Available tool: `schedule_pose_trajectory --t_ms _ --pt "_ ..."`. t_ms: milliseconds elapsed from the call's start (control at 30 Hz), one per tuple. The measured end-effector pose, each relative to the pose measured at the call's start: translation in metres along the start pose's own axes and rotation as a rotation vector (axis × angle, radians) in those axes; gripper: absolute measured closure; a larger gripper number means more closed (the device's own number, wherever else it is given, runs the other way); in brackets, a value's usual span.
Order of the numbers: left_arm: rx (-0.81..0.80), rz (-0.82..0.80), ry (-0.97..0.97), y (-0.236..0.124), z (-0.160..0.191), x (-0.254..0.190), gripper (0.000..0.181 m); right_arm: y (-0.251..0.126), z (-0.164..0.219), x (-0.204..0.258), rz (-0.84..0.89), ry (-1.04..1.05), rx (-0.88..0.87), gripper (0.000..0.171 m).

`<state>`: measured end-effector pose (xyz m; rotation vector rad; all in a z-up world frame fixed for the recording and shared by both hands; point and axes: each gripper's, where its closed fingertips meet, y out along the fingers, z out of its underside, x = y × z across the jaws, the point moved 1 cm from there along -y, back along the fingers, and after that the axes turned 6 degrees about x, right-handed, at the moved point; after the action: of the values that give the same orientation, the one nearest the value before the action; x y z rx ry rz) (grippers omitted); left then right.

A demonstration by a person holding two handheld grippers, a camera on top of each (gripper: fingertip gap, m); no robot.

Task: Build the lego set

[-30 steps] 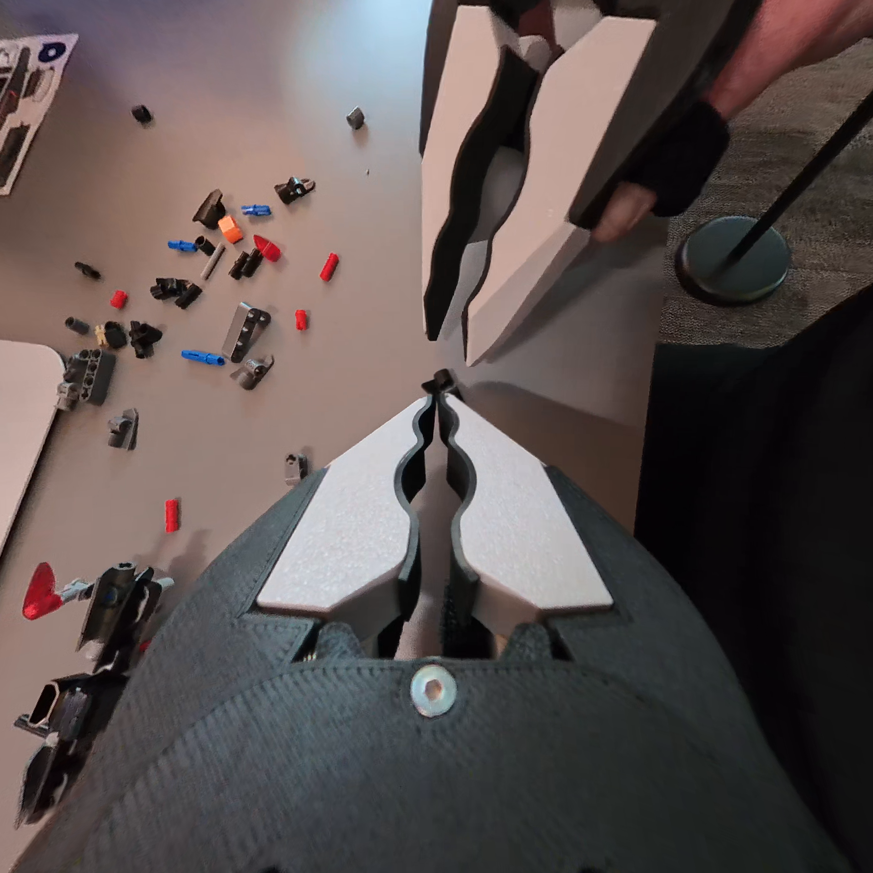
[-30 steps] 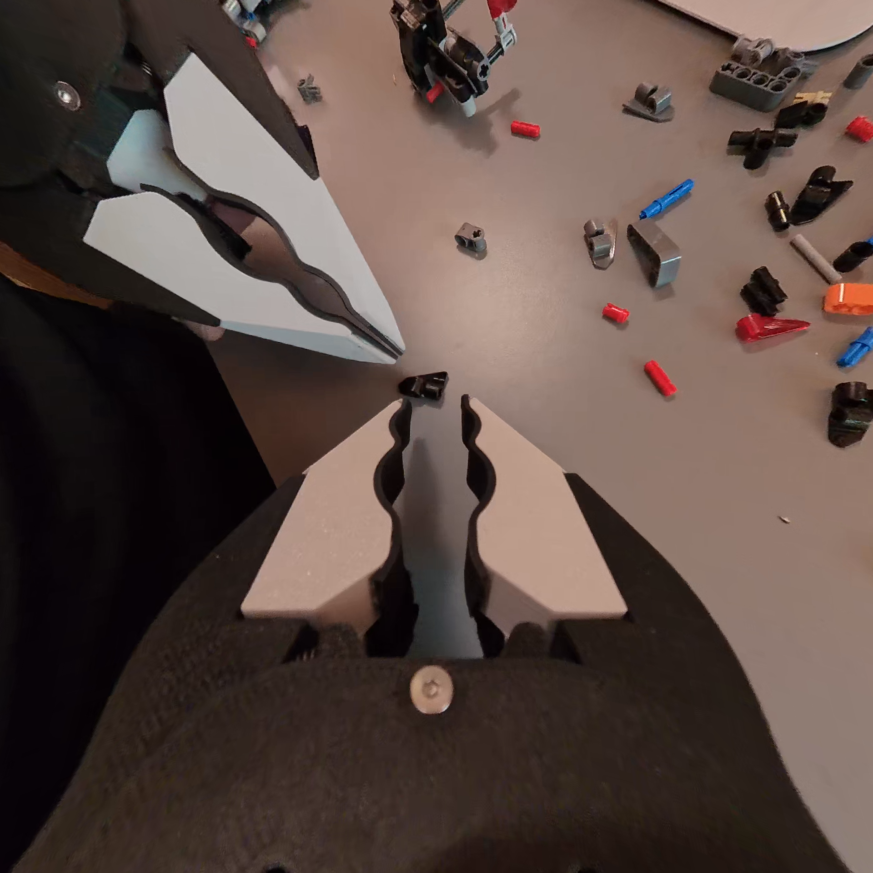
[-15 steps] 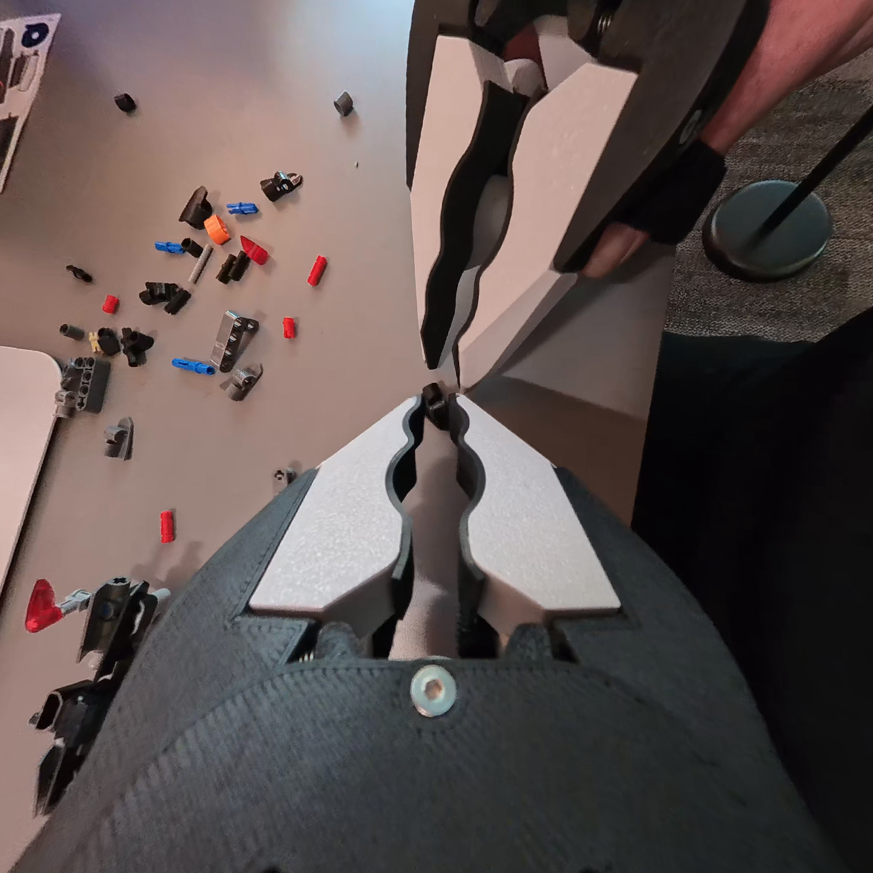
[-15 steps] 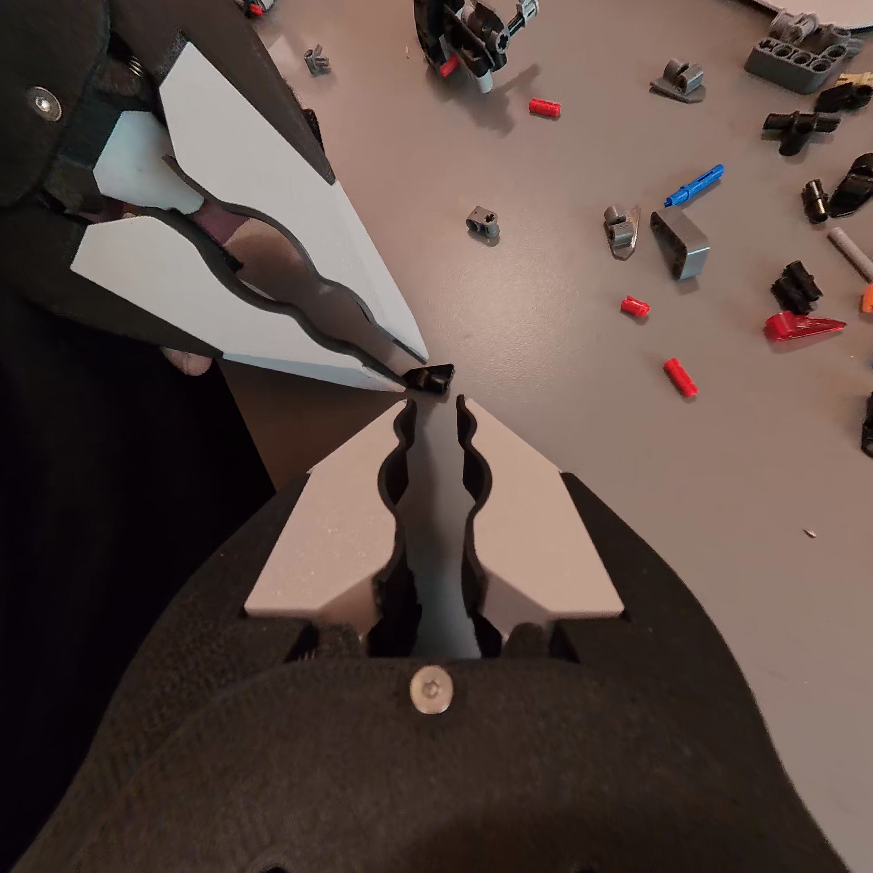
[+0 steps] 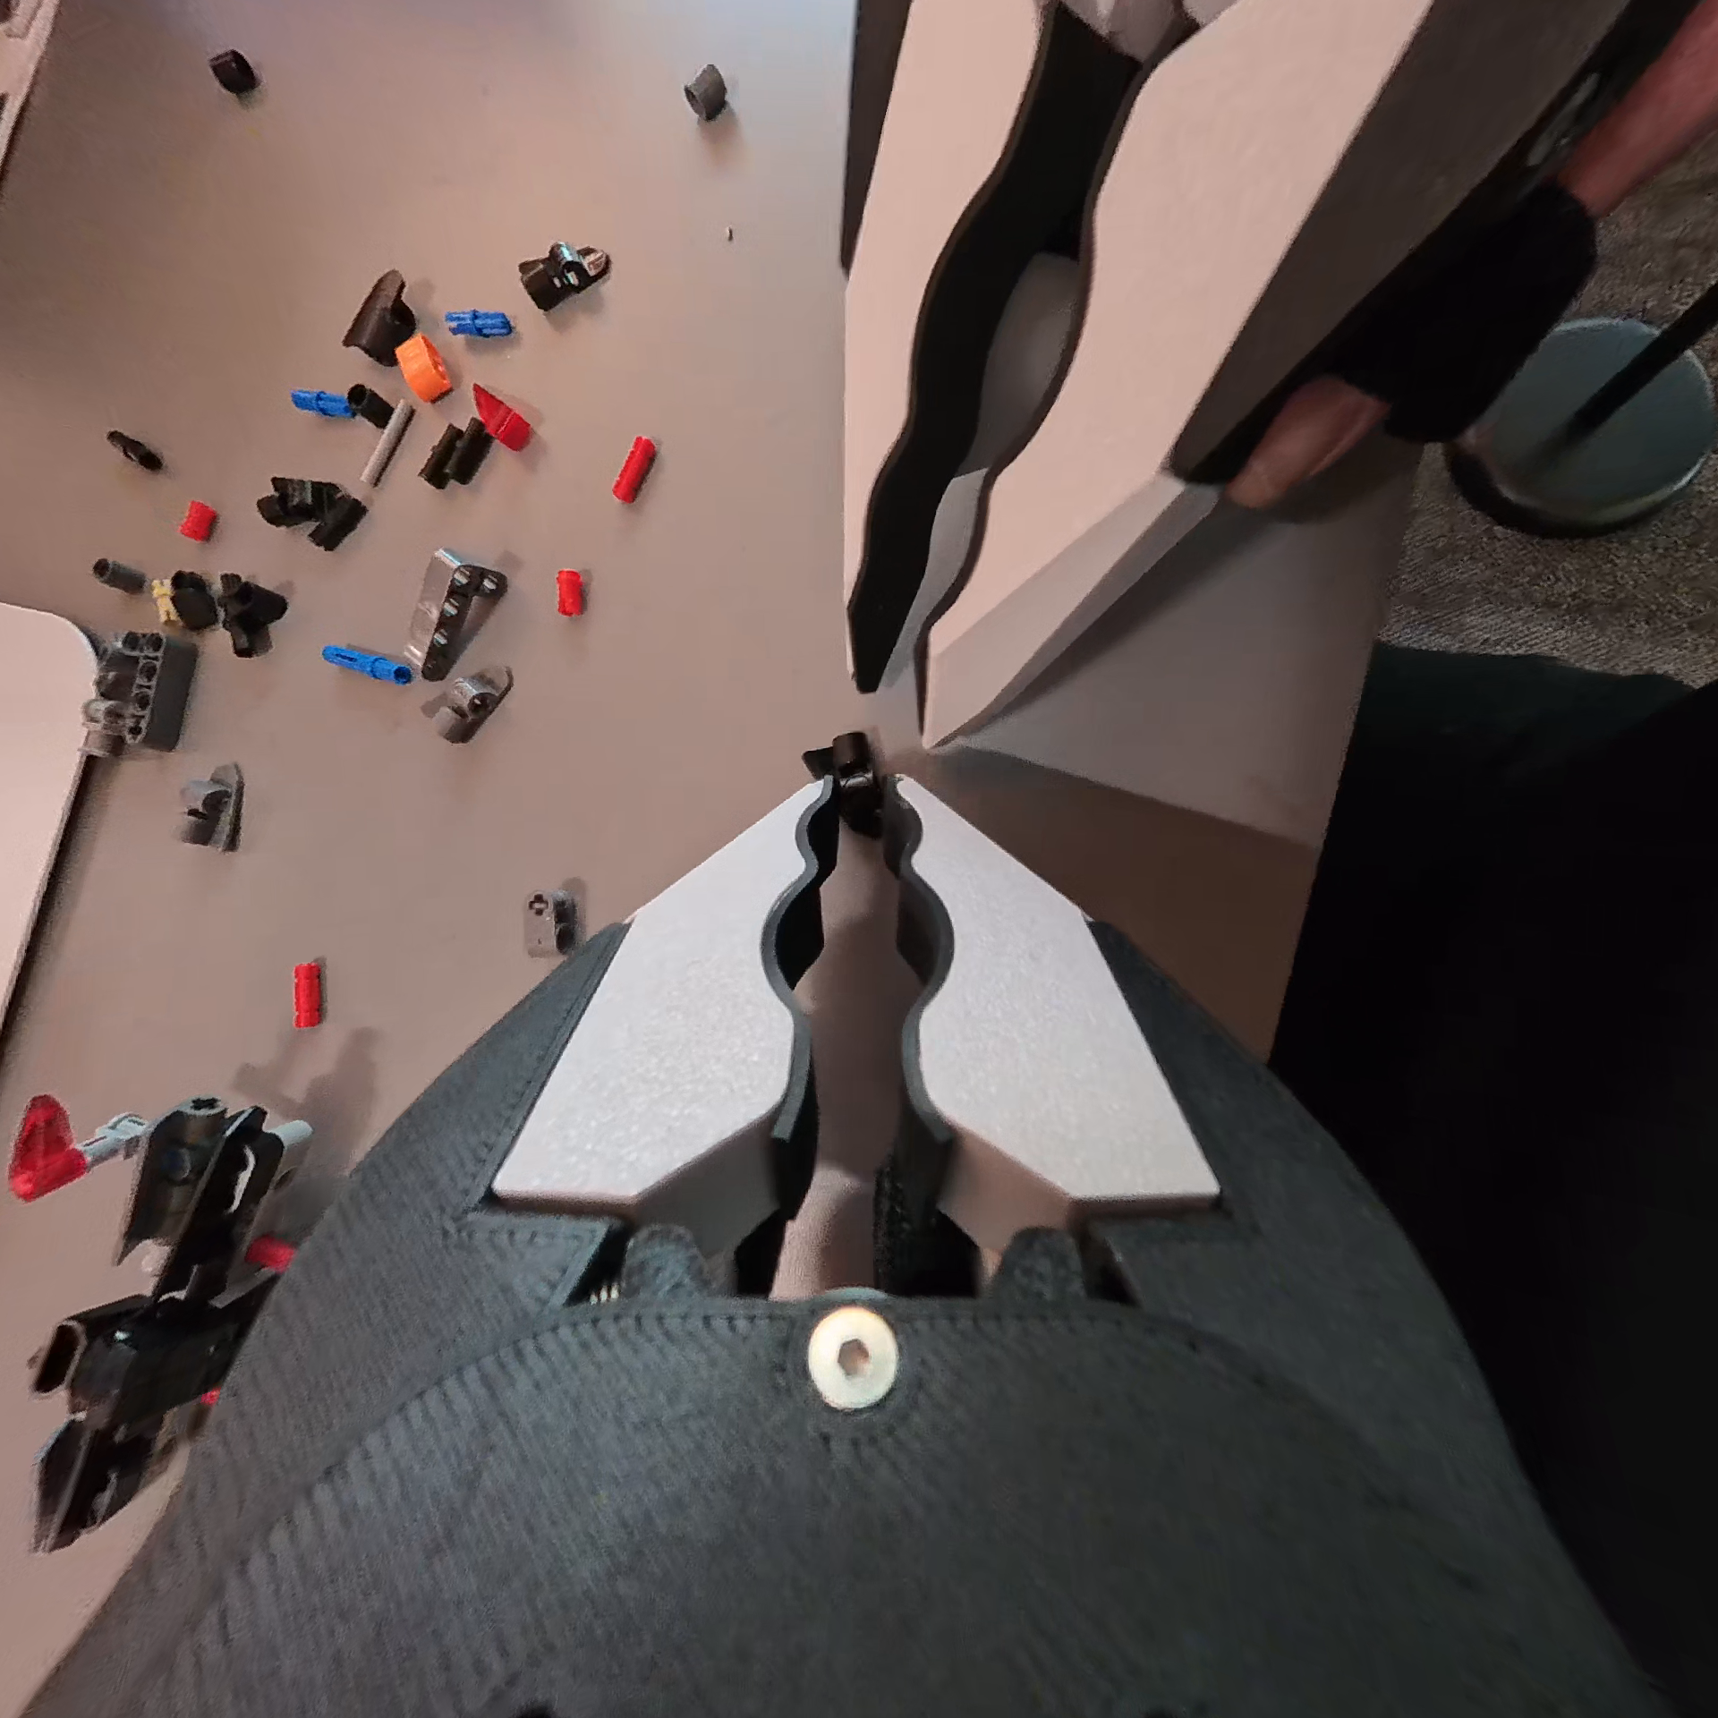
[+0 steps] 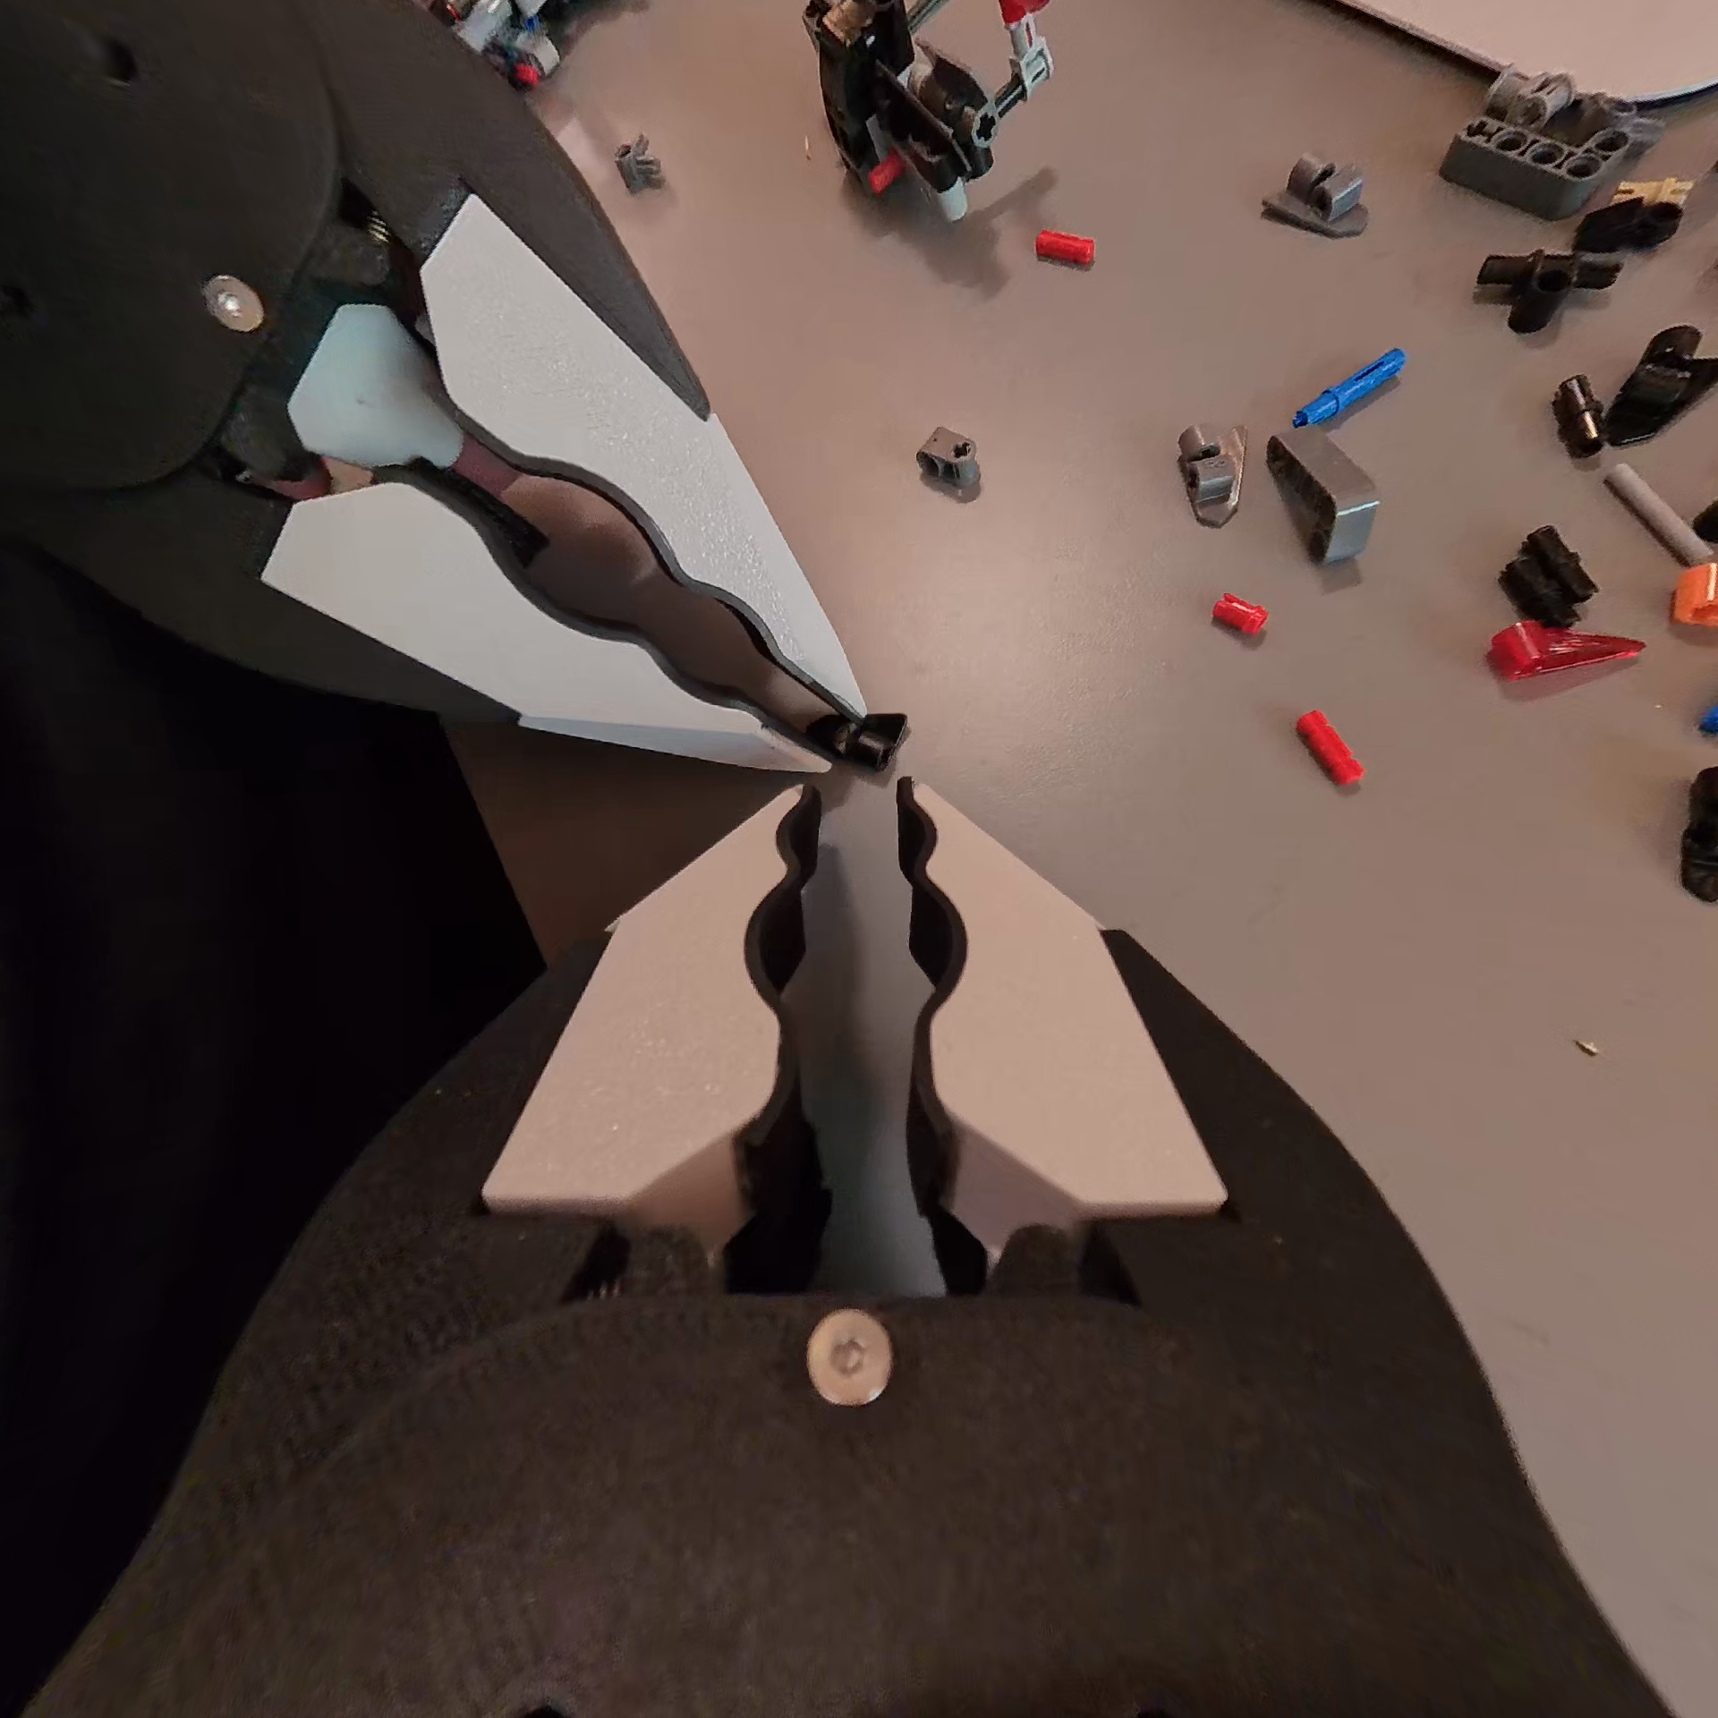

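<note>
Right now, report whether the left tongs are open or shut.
Shut: the left tongs pinch the small black piece at their tips, above the table.

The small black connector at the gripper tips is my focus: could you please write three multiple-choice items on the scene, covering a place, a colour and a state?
1. Where is the small black connector?
A. Between the fingertips of the left gripper
B. Lying beside the orange piece
C. On the partly built model

2. What colour is the wedge-shaped piece that lies near the orange piece in the right wrist view?
A. Blue
B. Red
C. Grey

3. How does the right gripper stand?
A. Shut on a blue pin
B. Shut on the small black connector
C. Open, holding nothing

Answers:
1. A, since both views show it pinched at the left gripper's tips, above the table.
2. B, since its body is plainly red.
3. C, since a clear gap shows between its fingers, with only table behind.
</note>
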<state>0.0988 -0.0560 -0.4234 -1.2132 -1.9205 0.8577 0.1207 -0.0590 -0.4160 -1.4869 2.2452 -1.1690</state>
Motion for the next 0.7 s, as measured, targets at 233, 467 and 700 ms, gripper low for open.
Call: schedule_pose_trajectory --t_ms 233,467,700 --pt "-0.241 0.187 -0.276 -0.021 -0.022 0.012 0.175 -0.019 -0.025 0.001 0.052 -0.087 -0.177 0.147" --pt "-0.647 0.635 -0.721 -0.068 -0.055 0.037 0.175 -0.055 -0.069 0.008 0.202 -0.317 -0.392 0.135" --pt "-0.796 0.934 -0.898 -0.086 -0.060 0.042 0.176 -0.059 -0.086 0.017 0.278 -0.473 -0.418 0.139"
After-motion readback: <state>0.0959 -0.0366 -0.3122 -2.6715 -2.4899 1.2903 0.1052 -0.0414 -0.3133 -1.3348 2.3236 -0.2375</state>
